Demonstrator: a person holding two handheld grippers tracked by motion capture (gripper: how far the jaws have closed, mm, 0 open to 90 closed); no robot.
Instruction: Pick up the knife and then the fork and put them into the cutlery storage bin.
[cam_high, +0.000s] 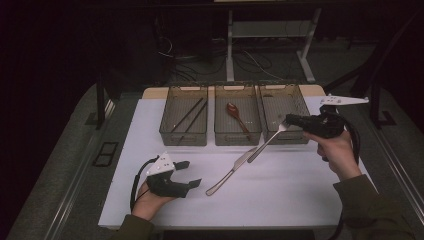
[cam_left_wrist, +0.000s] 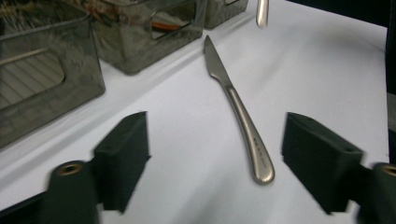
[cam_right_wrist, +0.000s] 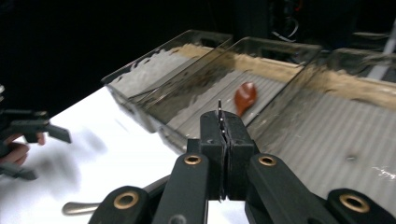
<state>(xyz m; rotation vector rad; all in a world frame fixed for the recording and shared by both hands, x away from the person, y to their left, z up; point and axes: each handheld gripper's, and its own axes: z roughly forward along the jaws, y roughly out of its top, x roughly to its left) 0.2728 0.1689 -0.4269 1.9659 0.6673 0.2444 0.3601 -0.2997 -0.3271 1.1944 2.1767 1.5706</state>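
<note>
While the right gripper (cam_high: 290, 120) is clamped on a fork (cam_high: 267, 142) raised beside the rightmost bin (cam_high: 282, 120), the left gripper (cam_high: 187, 173) is held spread and empty, and a knife (cam_left_wrist: 238, 116) is seen lying flat ahead between its jaws.

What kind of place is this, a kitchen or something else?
Probably a lab or test workstation, not a kitchen. A white table carries three clear bins for sorting cutlery, cables run over the floor behind among desk legs, and the surroundings are dark.
</note>
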